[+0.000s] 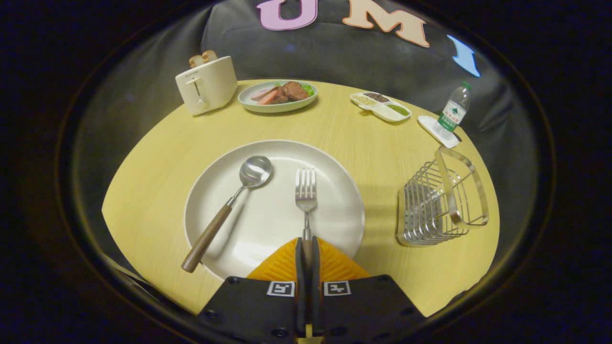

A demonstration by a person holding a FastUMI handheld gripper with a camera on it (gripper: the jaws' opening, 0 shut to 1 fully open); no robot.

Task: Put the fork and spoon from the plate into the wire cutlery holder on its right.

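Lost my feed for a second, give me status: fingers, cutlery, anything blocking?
Gripper shut on fork handle, over plate. Spoon lies on plate, untouched. Wire cutlery holder stands to the right, path looks open.

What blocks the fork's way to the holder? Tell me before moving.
Nothing visible does. The gripper is shut on the fork handle over the plate. Between plate and holder lies bare table. The spoon lies on the other side.
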